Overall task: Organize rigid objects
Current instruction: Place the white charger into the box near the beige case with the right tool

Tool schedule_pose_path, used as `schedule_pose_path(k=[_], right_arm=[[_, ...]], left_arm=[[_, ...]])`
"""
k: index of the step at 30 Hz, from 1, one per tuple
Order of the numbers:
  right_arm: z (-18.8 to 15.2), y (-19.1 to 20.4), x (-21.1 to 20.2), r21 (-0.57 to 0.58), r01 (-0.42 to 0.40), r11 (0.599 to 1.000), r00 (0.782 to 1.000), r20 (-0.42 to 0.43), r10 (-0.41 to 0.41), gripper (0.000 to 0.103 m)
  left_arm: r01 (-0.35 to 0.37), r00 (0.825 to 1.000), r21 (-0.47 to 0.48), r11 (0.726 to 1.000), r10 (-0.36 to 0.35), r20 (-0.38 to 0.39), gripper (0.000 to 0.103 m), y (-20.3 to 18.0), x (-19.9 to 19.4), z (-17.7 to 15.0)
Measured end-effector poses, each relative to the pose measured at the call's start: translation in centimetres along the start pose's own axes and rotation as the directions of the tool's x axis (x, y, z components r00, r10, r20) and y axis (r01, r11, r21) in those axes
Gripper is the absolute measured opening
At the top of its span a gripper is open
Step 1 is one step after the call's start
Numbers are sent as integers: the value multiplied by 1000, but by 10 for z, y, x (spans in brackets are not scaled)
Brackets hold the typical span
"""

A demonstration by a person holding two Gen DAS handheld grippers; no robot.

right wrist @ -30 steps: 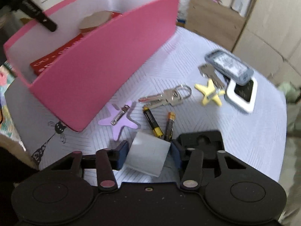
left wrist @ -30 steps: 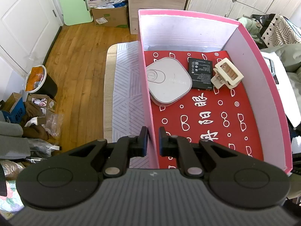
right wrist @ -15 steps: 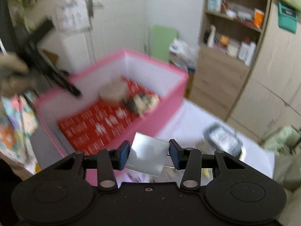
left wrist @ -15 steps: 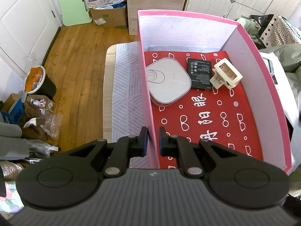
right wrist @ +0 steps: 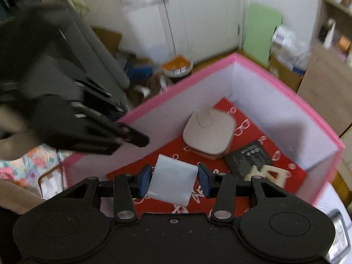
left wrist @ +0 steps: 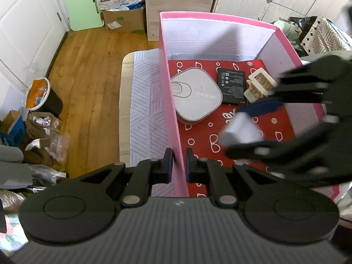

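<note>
My left gripper (left wrist: 178, 165) is shut on the left wall of the pink box (left wrist: 170, 101), which has a red patterned floor. My right gripper (right wrist: 175, 183) is shut on a flat grey square piece (right wrist: 171, 183) and holds it above the inside of the pink box (right wrist: 176, 94). In the left wrist view the right gripper (left wrist: 242, 129) reaches in from the right, blurred, with the grey piece (left wrist: 239, 129). In the box lie a grey rounded case (left wrist: 194, 95), a black battery (left wrist: 232, 85) and a cream clip (left wrist: 259, 84).
The box stands on a table with a striped white cloth (left wrist: 145, 110). Left of it is wooden floor (left wrist: 88, 66) with a bin (left wrist: 41, 96) and clutter. A cardboard carton (left wrist: 123, 17) and wooden cabinets stand behind.
My right gripper has lifted the grey piece from the table, swung over the box wall and now holds it inside the box. My left gripper keeps its hold on the wall.
</note>
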State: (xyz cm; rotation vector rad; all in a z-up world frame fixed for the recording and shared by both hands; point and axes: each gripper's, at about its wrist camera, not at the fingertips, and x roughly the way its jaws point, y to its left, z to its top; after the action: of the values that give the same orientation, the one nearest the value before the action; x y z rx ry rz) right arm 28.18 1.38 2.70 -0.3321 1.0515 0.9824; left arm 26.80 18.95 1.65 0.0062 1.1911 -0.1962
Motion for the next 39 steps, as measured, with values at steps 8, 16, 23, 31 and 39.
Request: schedule_pose_path(k=[8, 16, 23, 31, 39], right_arm=[[21, -10, 69, 62, -26, 998, 987, -157, 36, 50], [29, -20, 76, 72, 37, 997, 995, -97, -30, 51], [13, -28, 26, 154, -50, 987, 999, 26, 47, 54], [-62, -36, -79, 248, 32, 968, 983, 166, -75, 54], [-152, -54, -107, 358, 203, 911, 967, 70, -244, 54]], left_arm=[[20, 1000, -17, 1000, -20, 15, 9, 4, -2, -3], [38, 999, -17, 999, -38, 21, 10, 8, -2, -6], [55, 998, 0, 998, -55, 21, 11, 11, -1, -6], [59, 998, 21, 998, -59, 19, 12, 8, 0, -5], [61, 998, 12, 998, -62, 21, 12, 10, 0, -7]])
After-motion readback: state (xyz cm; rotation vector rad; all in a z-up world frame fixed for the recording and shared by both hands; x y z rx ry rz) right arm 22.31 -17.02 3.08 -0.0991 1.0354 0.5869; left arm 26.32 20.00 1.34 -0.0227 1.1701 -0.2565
